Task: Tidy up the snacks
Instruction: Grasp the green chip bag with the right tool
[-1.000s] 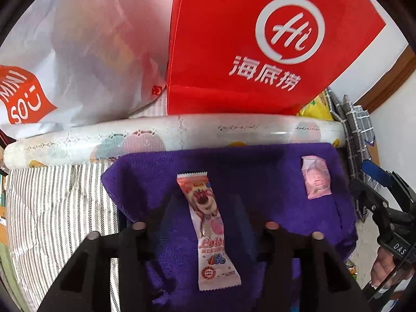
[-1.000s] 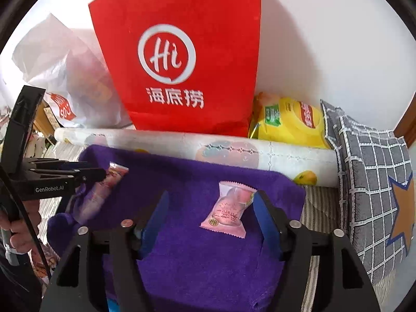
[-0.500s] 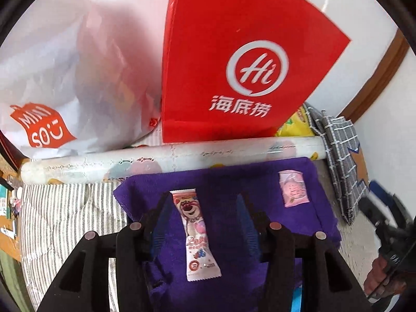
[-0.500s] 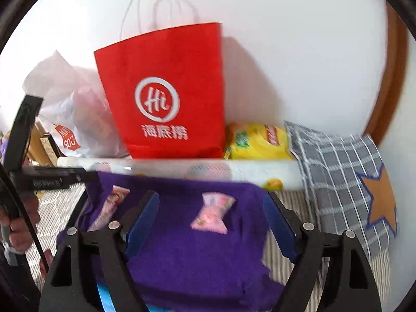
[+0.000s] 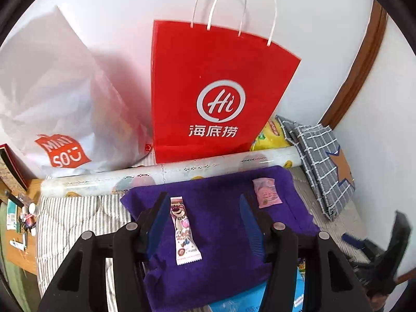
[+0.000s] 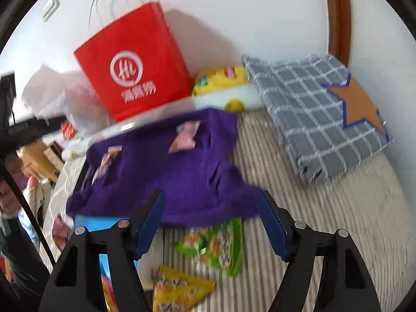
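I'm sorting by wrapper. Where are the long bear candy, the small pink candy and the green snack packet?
long bear candy (image 5: 184,230): left wrist view, middle of its wrapper.
small pink candy (image 5: 266,193): left wrist view, centre of its wrapper.
green snack packet (image 6: 215,247): right wrist view, middle of the packet, blurred.

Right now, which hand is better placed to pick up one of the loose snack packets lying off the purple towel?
Right, probably. The right gripper stands open above the green packet and yellow packet. The left gripper is open over the towel, framing the bear candy.
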Available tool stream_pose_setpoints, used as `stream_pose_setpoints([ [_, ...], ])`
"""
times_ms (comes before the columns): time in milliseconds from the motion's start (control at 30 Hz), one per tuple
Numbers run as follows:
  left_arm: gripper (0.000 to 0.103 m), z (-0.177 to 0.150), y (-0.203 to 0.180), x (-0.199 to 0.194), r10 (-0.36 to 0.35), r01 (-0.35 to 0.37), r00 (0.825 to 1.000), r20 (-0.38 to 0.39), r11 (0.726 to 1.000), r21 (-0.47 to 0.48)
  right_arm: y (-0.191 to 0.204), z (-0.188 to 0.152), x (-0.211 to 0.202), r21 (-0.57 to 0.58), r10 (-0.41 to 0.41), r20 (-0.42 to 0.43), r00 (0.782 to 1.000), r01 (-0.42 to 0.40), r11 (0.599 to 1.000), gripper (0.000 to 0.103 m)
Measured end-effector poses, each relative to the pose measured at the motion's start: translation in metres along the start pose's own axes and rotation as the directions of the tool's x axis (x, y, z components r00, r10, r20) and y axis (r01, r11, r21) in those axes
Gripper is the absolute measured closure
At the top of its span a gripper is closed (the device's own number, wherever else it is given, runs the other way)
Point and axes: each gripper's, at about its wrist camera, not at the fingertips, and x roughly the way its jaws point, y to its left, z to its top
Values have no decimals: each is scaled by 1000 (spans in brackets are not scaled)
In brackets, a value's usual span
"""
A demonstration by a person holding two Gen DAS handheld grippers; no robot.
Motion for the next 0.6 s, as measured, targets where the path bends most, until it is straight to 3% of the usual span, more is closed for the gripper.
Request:
stream_pose_setpoints([
  [333,48,-52,21,-40,84,-84,996,-17,996,-9,7,-30,37,-10,-27,-74,997,26,1000,30],
  [600,48,-111,51,-62,132,-137,989,-62,987,-79,0,-42,53,13,-38,-88,995,40,999,29],
])
